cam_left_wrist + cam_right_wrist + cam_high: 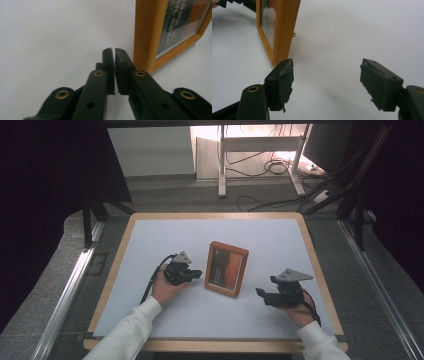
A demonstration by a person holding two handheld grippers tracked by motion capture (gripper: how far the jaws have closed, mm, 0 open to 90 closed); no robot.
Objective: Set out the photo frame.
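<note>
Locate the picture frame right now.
High view: the wooden picture frame stands upright near the middle of the white table, between the left tongs and the right tongs.

A: What stands in the way on the white table top (165, 235)?

B: One thing, a wooden picture frame (226, 269) standing near the middle. The left gripper (192, 273) sits just beside its left edge, jaws closed; the right gripper (260, 292) is near its right corner, jaws apart.

A: And free room?

B: Bare surface behind the frame and along both sides
</note>
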